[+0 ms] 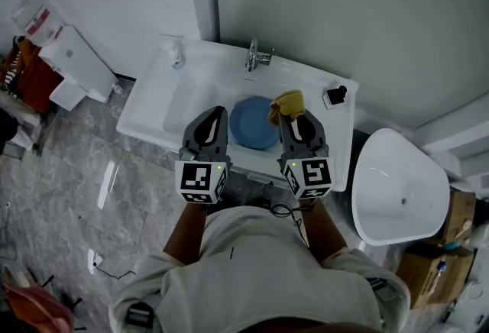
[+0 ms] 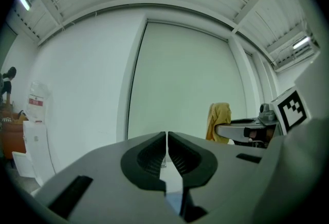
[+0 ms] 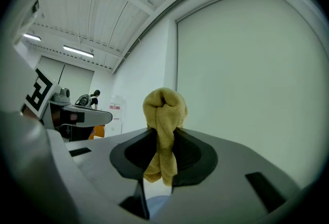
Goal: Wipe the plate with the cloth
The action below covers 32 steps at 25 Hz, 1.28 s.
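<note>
Cloth (image 3: 163, 115), yellow and bunched, is pinched in the right tool (image 3: 160, 142), its wad sticking out past the tips. The left tool (image 2: 167, 138) is clenched on nothing, jaws pressed together. The blue plate (image 1: 252, 124) lies in the white sink (image 1: 179, 98) between both tools, its sides partly covered; whether the cloth touches it is unclear.

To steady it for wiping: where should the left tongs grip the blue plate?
Probably its left rim, from above: the round blue plate lies flat in the white sink, so only its edge is pinchable. Open the shut left tongs first.
</note>
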Each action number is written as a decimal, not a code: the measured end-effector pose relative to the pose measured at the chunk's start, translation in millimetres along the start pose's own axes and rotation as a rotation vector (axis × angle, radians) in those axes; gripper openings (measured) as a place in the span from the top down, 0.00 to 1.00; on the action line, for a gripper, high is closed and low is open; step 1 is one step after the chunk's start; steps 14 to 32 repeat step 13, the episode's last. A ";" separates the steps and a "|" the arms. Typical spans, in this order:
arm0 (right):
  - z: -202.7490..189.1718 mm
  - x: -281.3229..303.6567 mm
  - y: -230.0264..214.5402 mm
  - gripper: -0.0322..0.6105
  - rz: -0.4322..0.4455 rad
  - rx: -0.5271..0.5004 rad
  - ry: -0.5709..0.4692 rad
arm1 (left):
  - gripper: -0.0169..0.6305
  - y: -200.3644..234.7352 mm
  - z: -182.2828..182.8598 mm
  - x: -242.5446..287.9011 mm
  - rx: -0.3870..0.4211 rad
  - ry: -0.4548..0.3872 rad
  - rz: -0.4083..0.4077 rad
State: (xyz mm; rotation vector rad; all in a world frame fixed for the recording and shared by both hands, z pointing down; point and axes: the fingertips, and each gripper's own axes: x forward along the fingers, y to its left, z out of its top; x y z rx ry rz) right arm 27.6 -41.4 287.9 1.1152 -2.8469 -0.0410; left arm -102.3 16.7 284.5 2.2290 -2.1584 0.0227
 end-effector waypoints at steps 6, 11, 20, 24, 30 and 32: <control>0.4 2.0 9.9 0.82 0.003 -0.003 0.001 | 0.93 10.3 -3.2 -6.2 -0.023 0.010 0.006; 1.4 5.7 15.4 0.82 0.010 -0.001 -0.004 | 0.93 13.0 -2.1 -7.0 -0.009 0.011 0.007; 2.7 6.8 15.0 0.82 0.007 -0.001 -0.008 | 0.93 11.3 -0.7 -5.9 0.000 0.008 0.003; 2.7 6.8 15.0 0.82 0.007 -0.001 -0.008 | 0.93 11.3 -0.7 -5.9 0.000 0.008 0.003; 2.7 6.8 15.0 0.82 0.007 -0.001 -0.008 | 0.93 11.3 -0.7 -5.9 0.000 0.008 0.003; 2.7 6.8 15.0 0.82 0.007 -0.001 -0.008 | 0.93 11.3 -0.7 -5.9 0.000 0.008 0.003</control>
